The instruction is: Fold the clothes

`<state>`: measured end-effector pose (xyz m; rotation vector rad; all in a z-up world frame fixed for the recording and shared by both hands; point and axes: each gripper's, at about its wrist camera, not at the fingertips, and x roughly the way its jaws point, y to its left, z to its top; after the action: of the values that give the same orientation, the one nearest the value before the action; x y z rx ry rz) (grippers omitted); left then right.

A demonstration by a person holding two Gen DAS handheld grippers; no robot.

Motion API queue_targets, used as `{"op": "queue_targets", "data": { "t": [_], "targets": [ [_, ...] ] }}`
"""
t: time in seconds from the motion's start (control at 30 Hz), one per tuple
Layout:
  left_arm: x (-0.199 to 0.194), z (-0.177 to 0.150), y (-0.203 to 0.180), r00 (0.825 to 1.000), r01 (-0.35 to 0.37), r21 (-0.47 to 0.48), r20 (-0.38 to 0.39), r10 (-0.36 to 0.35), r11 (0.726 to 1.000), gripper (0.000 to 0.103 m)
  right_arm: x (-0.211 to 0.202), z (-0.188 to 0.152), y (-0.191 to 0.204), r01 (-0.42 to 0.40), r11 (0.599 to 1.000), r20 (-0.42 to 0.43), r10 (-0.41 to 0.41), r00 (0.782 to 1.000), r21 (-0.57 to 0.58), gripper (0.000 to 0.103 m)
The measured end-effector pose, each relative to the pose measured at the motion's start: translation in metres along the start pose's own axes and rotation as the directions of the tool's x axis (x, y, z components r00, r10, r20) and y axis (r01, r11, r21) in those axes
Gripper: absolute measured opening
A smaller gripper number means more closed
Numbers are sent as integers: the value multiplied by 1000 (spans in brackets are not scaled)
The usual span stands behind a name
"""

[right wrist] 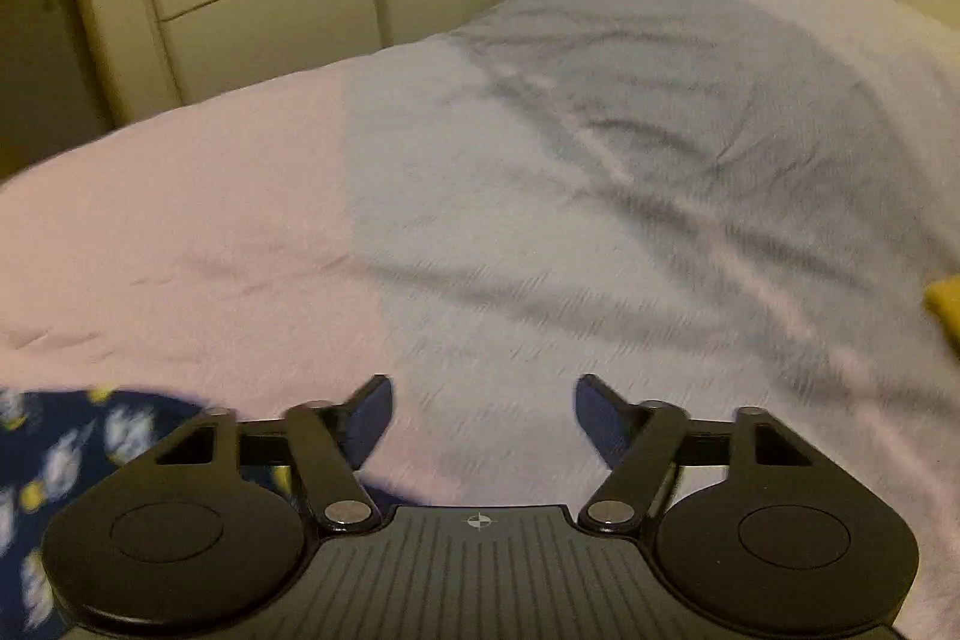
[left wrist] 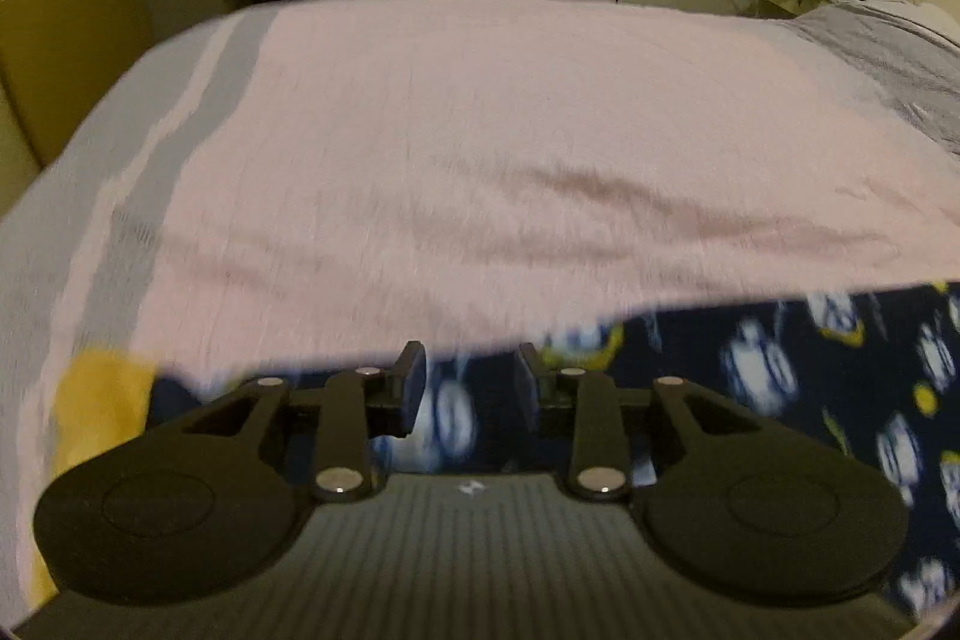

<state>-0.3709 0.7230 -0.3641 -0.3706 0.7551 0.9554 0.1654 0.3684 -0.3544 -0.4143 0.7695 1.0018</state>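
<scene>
Your bed (left wrist: pixel 480 112) carries a pink/grey cover. The navy printed garment (left wrist: pixel 780 370) lies at the near edge, under your left gripper (left wrist: pixel 471 382) w/ fingers apart, nothing held. Your right gripper (right wrist: pixel 483 418) is spread wide over bare cover, garment at its lower left.
</scene>
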Motion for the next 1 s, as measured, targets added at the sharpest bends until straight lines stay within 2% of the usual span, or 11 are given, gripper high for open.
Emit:
{"op": "queue_targets", "data": {
  "t": [0.07, 0.17, 0.27, 0.37, 0.43, 0.53, 0.67, 0.83, 0.9, 0.93, 1.0],
  "targets": [
    [-4, -15, 0, 999, -3, -9, -34, 2, 1000, 28, -8, -6, -16, -18, 999, -28, 19, 999, 45, 64],
    [-13, -35, -1, 998, -1, -29, -66, -1, 1000, 28, 14, -21, -7, -8, 1000, -103, 7, 995, -13, 64],
    [-22, -48, 0, 996, -15, 2, -84, 15, 1000, 28, 30, -25, -13, 94, 994, -133, -85, 987, 56, 48],
    [-29, -56, 10, 993, -58, 33, -100, 61, 998, 29, 43, -28, -18, 185, 974, -169, -161, 972, 133, 51],
    [-36, -61, 27, 989, -102, 12, -108, 103, 995, 32, 37, -23, -25, 152, 952, -193, -102, 976, 265, 56],
    [-46, -71, 63, 983, -135, -121, -142, 117, 983, 39, 20, -17, -18, 126, 955, -203, -72, 976, 267, 58],
    [-53, -97, 120, 982, -160, -405, -158, 103, 900, 44, -10, -18, -7, 190, 948, -134, -160, 978, 254, 67],
    [-42, -127, 170, 993, -110, -744, -118, 32, 659, 46, -32, -25, 9, 185, 940, -119, -157, 980, 286, 68],
    [-42, -134, 175, 991, -123, -794, -125, 38, 596, 40, -35, -26, 21, 185, 940, -125, -154, 980, 287, 68],
    [-46, -134, 175, 992, -125, -792, -118, 50, 598, 34, -37, -26, 28, 182, 942, -122, -153, 981, 283, 68],
    [-63, -126, 170, 990, -139, -734, -90, 107, 665, 33, -47, -25, 48, 163, 955, -87, -146, 986, 246, 68]
  ]
}}
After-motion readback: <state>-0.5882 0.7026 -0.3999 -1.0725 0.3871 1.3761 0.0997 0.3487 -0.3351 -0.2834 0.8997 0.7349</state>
